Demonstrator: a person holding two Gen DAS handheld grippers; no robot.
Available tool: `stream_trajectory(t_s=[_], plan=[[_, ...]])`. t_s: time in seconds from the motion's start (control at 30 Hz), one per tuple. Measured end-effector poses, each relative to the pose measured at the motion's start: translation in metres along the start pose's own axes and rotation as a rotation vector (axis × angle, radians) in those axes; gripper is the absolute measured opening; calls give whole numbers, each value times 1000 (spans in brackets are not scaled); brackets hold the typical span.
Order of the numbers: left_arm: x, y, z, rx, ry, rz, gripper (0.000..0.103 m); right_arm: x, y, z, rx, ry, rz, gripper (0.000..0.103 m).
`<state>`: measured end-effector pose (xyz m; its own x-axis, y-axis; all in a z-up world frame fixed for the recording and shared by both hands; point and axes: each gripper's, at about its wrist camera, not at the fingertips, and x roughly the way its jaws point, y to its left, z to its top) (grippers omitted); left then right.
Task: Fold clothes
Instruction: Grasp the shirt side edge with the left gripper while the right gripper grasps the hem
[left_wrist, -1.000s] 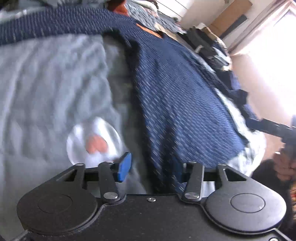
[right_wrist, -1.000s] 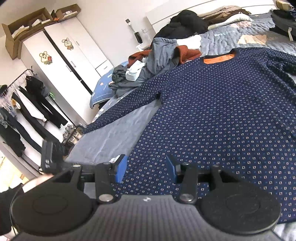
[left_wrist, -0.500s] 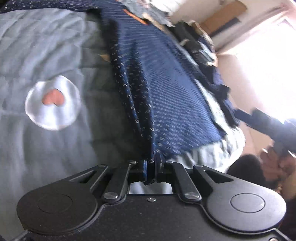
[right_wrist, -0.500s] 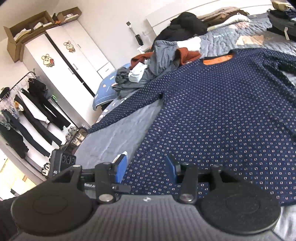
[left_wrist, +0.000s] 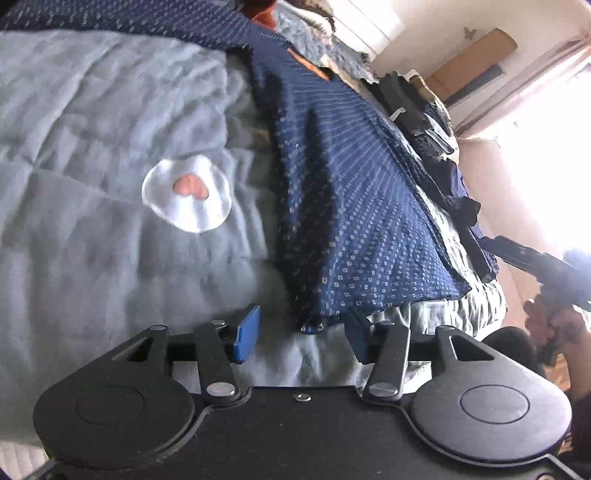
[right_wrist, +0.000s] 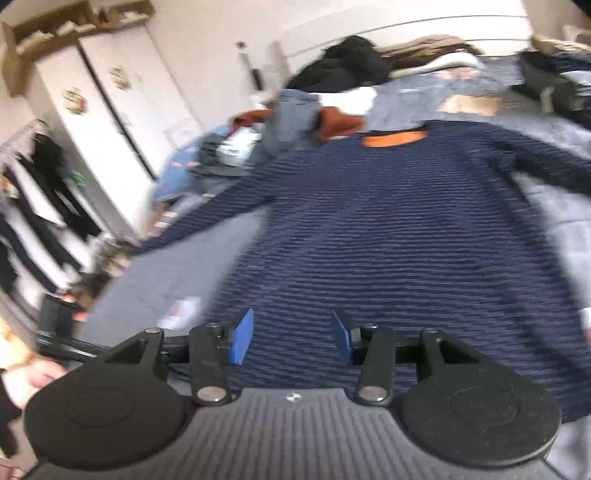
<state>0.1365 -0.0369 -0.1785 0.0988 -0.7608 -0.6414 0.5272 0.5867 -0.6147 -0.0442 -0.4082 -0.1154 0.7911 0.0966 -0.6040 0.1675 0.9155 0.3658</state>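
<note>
Released, left claw (left_wrist: 301, 334) opening at sweater (left_wrist: 354, 206) hem; collar seemingly orange.

The left hand-held gripper (left_wrist: 301, 334) points downward with jaws opening; the right hand-held gripper (right_wrist: 291, 336) stands parted, gripping nothing.

sweater (right_wrist: 388, 240): navy, small pale square dots, orange lining at the neck (right_wrist: 393, 139); bedcover (left_wrist: 92, 155) under it: grey quilted, with a white round patch (left_wrist: 186, 197) bearing a pink heart left of the sweater; clothes pile (right_wrist: 295, 125) beyond the sweater's collar: grey, rust, white, black; wardrobe (right_wrist: 110, 122) left of the sweater: white, with cartoon stickers; gripper pads (right_wrist: 242, 341): blue on black arms
</note>
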Motion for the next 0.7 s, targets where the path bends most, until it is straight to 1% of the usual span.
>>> stream_trajectory(t_s=[0.1, 0.17, 0.27, 0.37, 0.47, 0.57, 0.7], plan=[[3, 0, 6, -7, -9, 12, 50, -17, -56, 4, 9, 12, -132, 46], [7, -2, 9, -2, -16, 16, 50, -27, -91, 3, 28, 26, -220, 49], [13, -8, 11, 10, -18, 33, 50, -29, -135, -2, 73, 67, -299, 51], [17, -10, 11, -6, -30, 57, 50, -20, -156, -11, 82, 133, -312, 52], [20, -9, 10, -29, -36, 76, 50, -11, -167, -20, 79, 202, -272, 52], [23, -13, 10, -29, -38, 99, 50, -8, -175, -25, 71, 227, -259, 53], [24, -16, 9, -29, -42, 126, 50, -13, -188, -27, 97, 227, -273, 53]])
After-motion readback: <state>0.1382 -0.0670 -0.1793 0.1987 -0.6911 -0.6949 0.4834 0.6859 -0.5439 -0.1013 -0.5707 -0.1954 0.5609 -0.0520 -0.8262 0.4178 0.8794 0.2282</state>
